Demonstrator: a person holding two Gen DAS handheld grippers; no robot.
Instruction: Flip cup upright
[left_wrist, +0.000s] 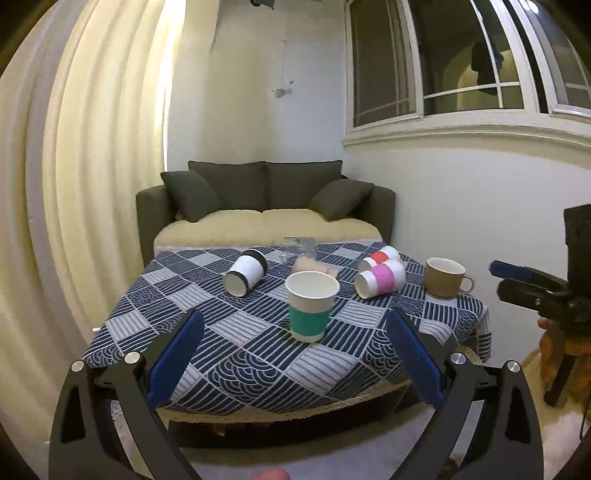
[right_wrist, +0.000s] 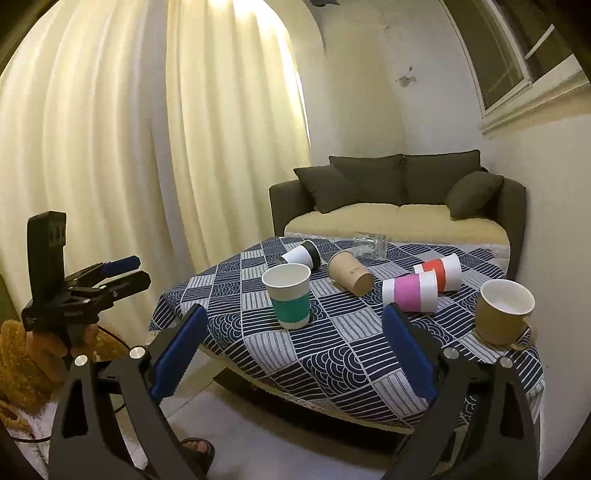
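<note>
A teal-banded paper cup (left_wrist: 312, 305) (right_wrist: 288, 295) stands upright on the patterned tablecloth (left_wrist: 258, 354). Lying on their sides are a black-banded white cup (left_wrist: 245, 272) (right_wrist: 303, 254), a plain brown cup (left_wrist: 314, 266) (right_wrist: 349, 272), a pink-banded cup (left_wrist: 380, 282) (right_wrist: 410, 293) and a red-banded cup (left_wrist: 378, 257) (right_wrist: 441, 272). My left gripper (left_wrist: 295, 354) is open and empty, held before the table's near edge in line with the teal cup. My right gripper (right_wrist: 293, 354) is open and empty, off the table's front. Each gripper shows in the other's view, the right (left_wrist: 532, 288) and the left (right_wrist: 88, 288).
A tan mug (left_wrist: 445, 277) (right_wrist: 504, 312) stands upright at the table's right side. A clear glass piece (left_wrist: 299, 248) (right_wrist: 369, 242) lies at the far edge. A dark sofa (left_wrist: 266, 195) stands behind the table, curtains hang at the left, a window is at the right.
</note>
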